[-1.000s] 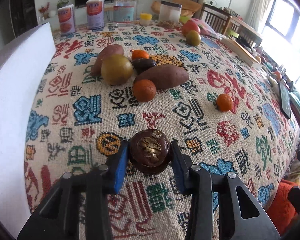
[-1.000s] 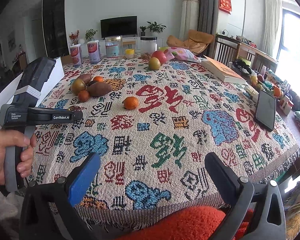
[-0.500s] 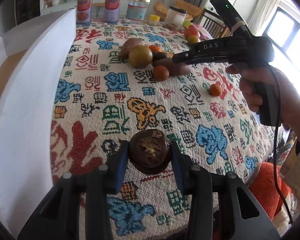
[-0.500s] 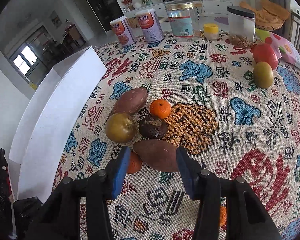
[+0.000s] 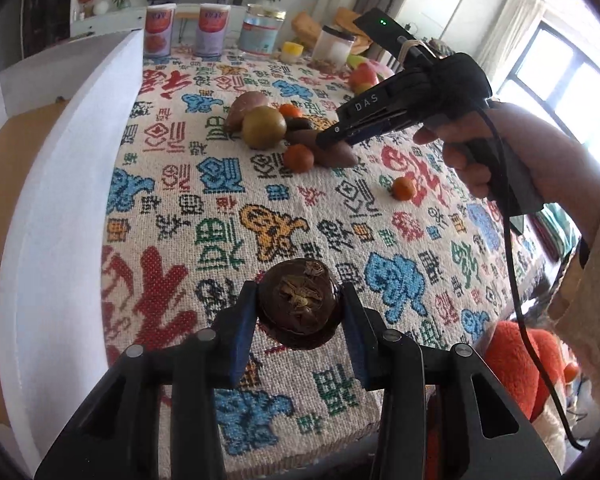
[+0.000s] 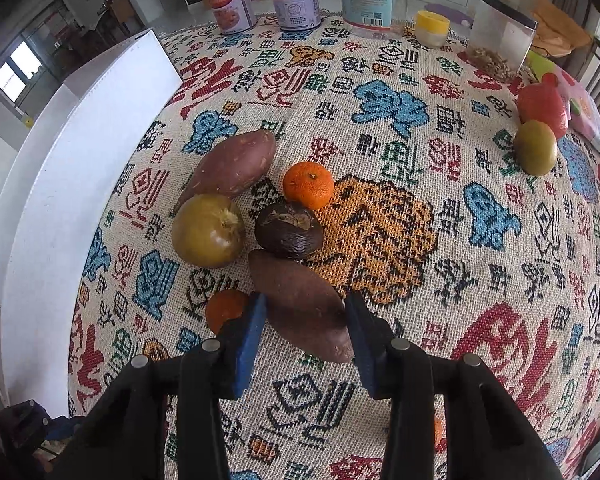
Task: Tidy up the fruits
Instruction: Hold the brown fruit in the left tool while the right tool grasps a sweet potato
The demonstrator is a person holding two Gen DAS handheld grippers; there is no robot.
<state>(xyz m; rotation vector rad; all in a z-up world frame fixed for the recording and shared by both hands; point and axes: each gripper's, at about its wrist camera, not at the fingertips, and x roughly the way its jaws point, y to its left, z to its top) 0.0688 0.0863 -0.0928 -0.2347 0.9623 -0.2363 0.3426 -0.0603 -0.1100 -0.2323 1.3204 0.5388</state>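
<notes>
The left gripper (image 5: 300, 312) clamps a dark brown fruit (image 5: 298, 304) at lower centre. The right gripper (image 6: 304, 320), jaws just closing, straddles a sweet potato (image 6: 300, 304), pads seemingly touching; only its own view shows this.

We note both wrist views angled down, close above the patterned woven tablecloth (image 5: 228, 216), sharing the round olive-green fruit (image 5: 263, 127) (image 6: 208, 230).

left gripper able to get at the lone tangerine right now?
Probably not: the left gripper is already shut on a dark brown fruit, and the right gripper and its hand hang close beside the lone tangerine.
</notes>
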